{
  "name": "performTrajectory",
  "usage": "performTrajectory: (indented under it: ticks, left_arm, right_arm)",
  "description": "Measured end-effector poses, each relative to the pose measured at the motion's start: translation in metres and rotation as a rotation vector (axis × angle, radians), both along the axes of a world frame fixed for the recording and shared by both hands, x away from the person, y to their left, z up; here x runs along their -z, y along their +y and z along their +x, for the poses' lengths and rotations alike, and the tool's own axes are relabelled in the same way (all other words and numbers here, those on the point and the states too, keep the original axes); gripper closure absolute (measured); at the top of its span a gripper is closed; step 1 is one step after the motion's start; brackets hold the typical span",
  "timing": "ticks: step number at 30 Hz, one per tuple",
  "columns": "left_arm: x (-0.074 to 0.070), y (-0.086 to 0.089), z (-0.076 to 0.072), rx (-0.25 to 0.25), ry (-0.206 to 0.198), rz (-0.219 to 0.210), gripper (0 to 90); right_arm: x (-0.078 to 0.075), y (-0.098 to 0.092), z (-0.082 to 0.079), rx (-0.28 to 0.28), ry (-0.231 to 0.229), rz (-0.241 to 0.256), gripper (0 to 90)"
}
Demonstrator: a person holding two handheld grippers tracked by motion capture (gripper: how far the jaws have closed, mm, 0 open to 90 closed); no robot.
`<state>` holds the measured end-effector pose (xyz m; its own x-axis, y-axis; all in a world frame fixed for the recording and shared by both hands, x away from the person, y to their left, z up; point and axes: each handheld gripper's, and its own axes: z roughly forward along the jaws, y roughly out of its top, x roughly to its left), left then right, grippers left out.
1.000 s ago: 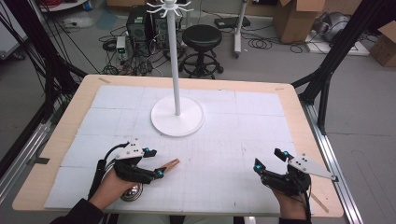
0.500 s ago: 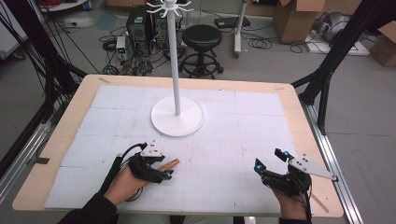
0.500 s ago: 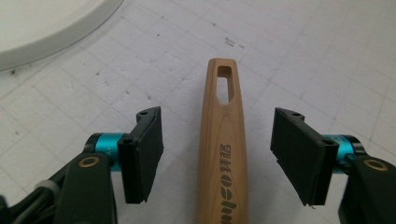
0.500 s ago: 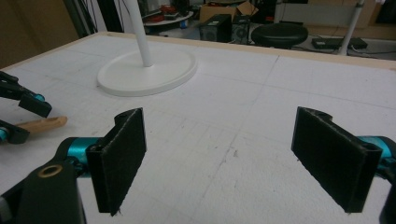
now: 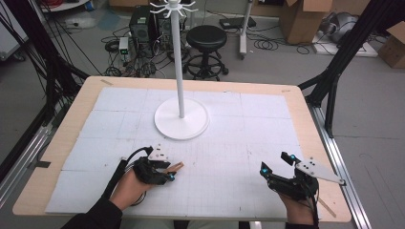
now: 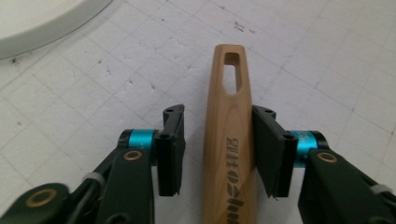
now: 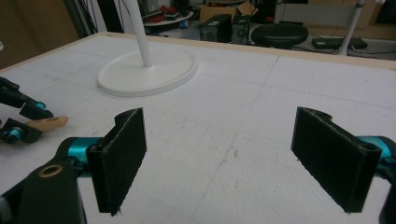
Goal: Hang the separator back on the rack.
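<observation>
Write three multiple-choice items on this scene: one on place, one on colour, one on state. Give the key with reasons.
1. Where is the wooden handle?
A. between the left gripper's jaws
B. on the stand's base
C. by the right gripper

2. What colour is the stand?
A. black
B. white
C. wooden

3. How is the right gripper?
A. shut on the handle
B. shut on nothing
C. open, nothing between its jaws

Key: 1 A, the left gripper view shows the handle running between the two jaws, with a gap on one side. 2 B, pole and round base are white in the high view. 3 C, the right gripper view shows the jaws far apart over bare table.
</observation>
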<state>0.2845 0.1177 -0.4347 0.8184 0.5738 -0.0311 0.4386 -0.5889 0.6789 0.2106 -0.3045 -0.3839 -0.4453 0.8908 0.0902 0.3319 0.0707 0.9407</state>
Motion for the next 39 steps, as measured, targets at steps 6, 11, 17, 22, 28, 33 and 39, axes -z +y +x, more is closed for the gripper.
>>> performTrajectory:
  ticks: [6,11,17,22,28,33,39]
  left_arm:
    - [-0.001,0.001,0.0,-0.005,0.019,-0.009,66.9]
    - [-0.006,0.003,-0.001,-0.007,0.02,-0.041,67.2]
    - [-0.022,0.014,-0.006,-0.007,0.007,-0.141,67.3]
    - [-0.035,0.023,-0.012,-0.01,-0.02,-0.234,67.4]
    - [-0.046,0.031,-0.02,0.022,-0.041,-0.344,67.4]
    - [-0.051,0.034,-0.024,0.048,-0.059,-0.411,67.3]
    - [-0.056,0.038,-0.027,0.083,-0.102,-0.506,67.4]
  right_arm:
    - [0.0,0.0,0.0,0.001,0.001,0.002,17.1]
    - [0.0,-0.001,0.0,-0.002,-0.001,0.002,17.1]
    - [0.0,0.0,0.0,-0.023,0.003,0.008,20.0]
    - [0.0,0.002,0.0,-0.034,0.0,0.014,20.0]
    - [-0.003,0.004,-0.001,-0.08,-0.021,0.052,19.9]
    - [-0.003,0.008,0.0,-0.154,-0.032,0.088,19.5]
    - [-0.005,0.014,0.001,-0.265,-0.044,0.137,19.3]
